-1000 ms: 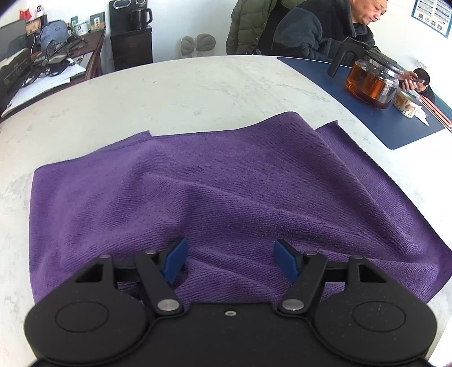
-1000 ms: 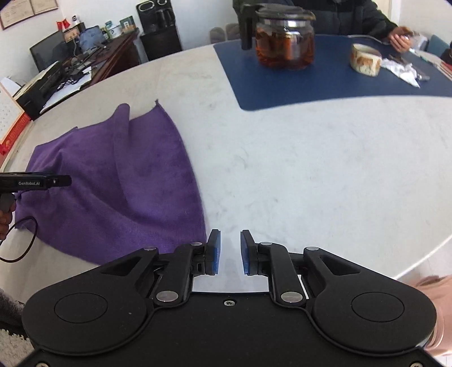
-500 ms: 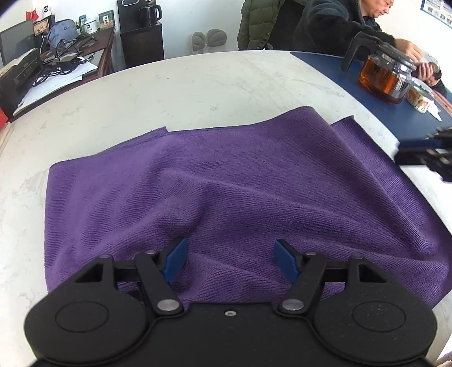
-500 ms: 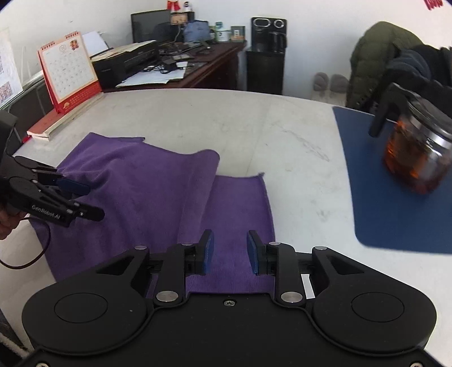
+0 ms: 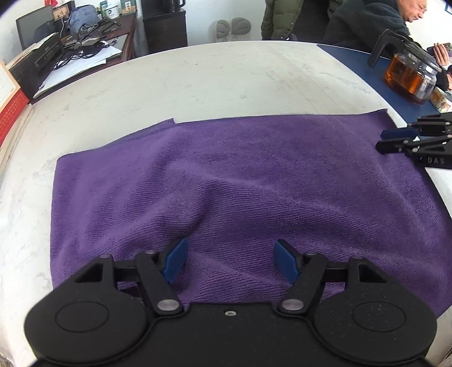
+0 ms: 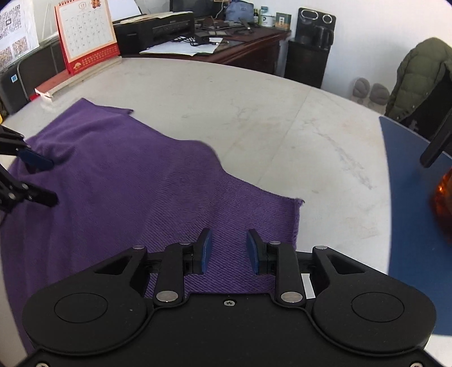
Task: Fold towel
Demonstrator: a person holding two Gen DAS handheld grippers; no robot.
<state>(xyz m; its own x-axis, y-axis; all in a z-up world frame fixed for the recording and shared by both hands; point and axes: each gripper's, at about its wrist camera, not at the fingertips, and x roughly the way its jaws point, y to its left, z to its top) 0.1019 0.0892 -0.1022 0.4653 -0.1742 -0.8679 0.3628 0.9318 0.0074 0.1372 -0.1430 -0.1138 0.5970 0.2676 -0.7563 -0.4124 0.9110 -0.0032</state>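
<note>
Nearest in the left wrist view, the left hand-held gripper (image 5: 229,259) points down at the purple towel (image 5: 240,183), near its front edge. Its 2 blue pads stand wide apart, with wrinkled cloth below the gap, and nothing is clamped between them.

In the right wrist view, the right hand-held gripper (image 6: 228,250) hangs over the right end of the towel (image 6: 127,192), close to a corner that lies flat on the desk. Its jaws are only a little apart, and the pads do not press on the cloth. From the left wrist view this same gripper (image 5: 391,139) enters from the right edge, just above the towel's right side.

The towel lies spread on the white marble desk (image 5: 212,84), not flat: 1 layer is folded over another, and a ridge runs across its middle. Its far left corner sticks out from under the upper layer.

Farther away on the desk there is a dark blue mat (image 5: 356,59), and on it stands a glass teapot (image 5: 409,76) with brown tea. A person in a dark jacket (image 5: 364,25) sits behind it. At the far left a red desk calendar (image 6: 84,34) stands on the desk edge.
</note>
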